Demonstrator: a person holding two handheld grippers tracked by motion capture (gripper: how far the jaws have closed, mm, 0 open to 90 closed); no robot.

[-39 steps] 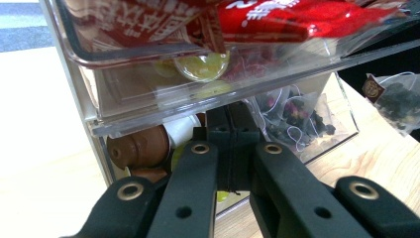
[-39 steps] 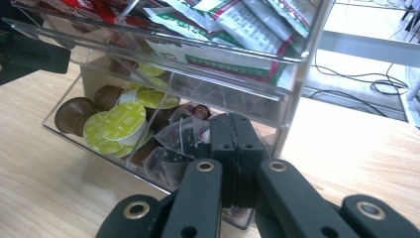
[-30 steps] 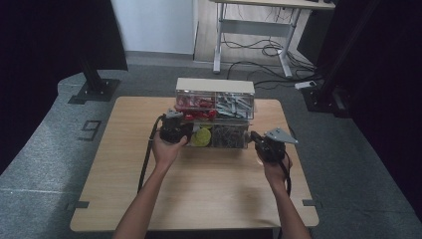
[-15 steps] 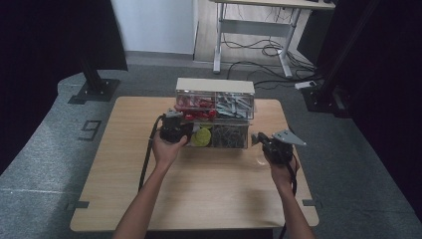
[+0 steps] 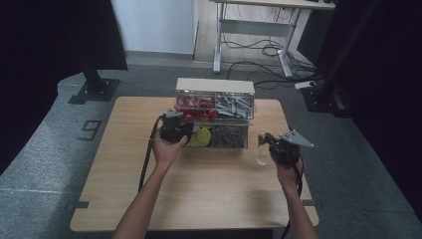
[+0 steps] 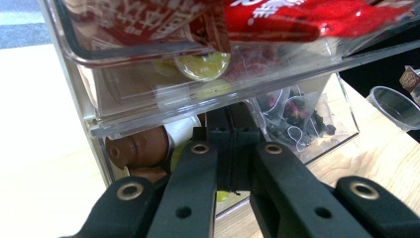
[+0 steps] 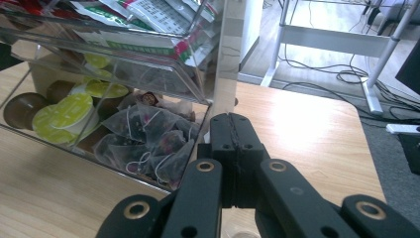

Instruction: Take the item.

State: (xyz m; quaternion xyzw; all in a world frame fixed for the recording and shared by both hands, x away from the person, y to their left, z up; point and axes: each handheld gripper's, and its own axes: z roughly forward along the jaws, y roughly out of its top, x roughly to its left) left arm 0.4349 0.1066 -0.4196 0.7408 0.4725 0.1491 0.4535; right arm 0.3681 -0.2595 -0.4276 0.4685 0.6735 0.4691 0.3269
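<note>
Left tongs [image 6: 230,148]: jaws pressed together, nothing between them, tips at the lower drawer front of the clear drawer organizer [image 5: 215,113].
Right tongs [image 7: 233,148]: jaws pressed together, empty, just beside the organizer's right corner.
Left gripper view: brown coffee capsules [image 6: 138,148] left of the tips, tea bags [image 6: 297,121] to their right, red sachets [image 6: 297,20] above, a clear plastic cup [image 6: 396,106] far right.
Right gripper view: yellow-green lidded capsules [image 7: 69,114] left of the tips.
High view: left hand [image 5: 166,149] against the organizer; right hand [image 5: 287,167] apart, over the desk [image 5: 209,199], cup just left of it.
</note>
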